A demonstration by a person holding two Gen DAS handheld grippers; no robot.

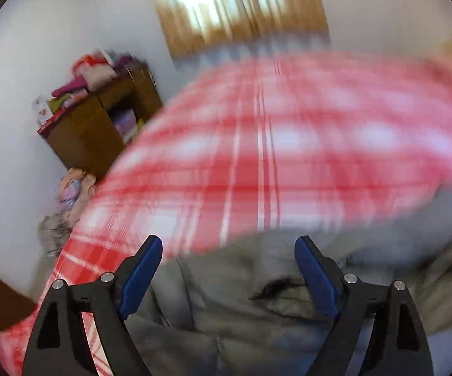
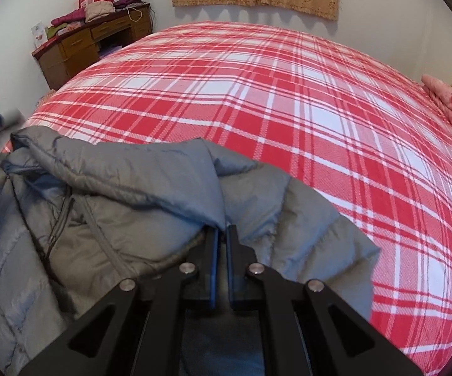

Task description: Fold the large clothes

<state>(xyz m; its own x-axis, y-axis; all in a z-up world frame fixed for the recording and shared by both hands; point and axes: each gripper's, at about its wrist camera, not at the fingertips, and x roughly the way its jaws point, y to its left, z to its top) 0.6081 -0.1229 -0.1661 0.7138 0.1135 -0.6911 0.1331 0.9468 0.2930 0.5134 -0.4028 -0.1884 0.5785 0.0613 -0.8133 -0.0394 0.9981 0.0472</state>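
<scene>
On the plaid bed (image 2: 288, 100), the grey padded jacket (image 2: 106, 194) lies bunched at the near edge. Right tool (image 2: 225, 230) is clamped on a jacket fold directly ahead; left tool (image 1: 228, 247) stands spread wide, empty, above the jacket.

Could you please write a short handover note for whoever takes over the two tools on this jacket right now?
Left tool: open, nothing between its pads, hovering over the grey padded jacket.
Right tool: shut on a fold of the jacket.
The jacket lies bunched at the near edge of the red plaid bed cover.
Done: one flap is lifted over the body.
Left: flatten, fold sleeves in, fold in half.
</scene>
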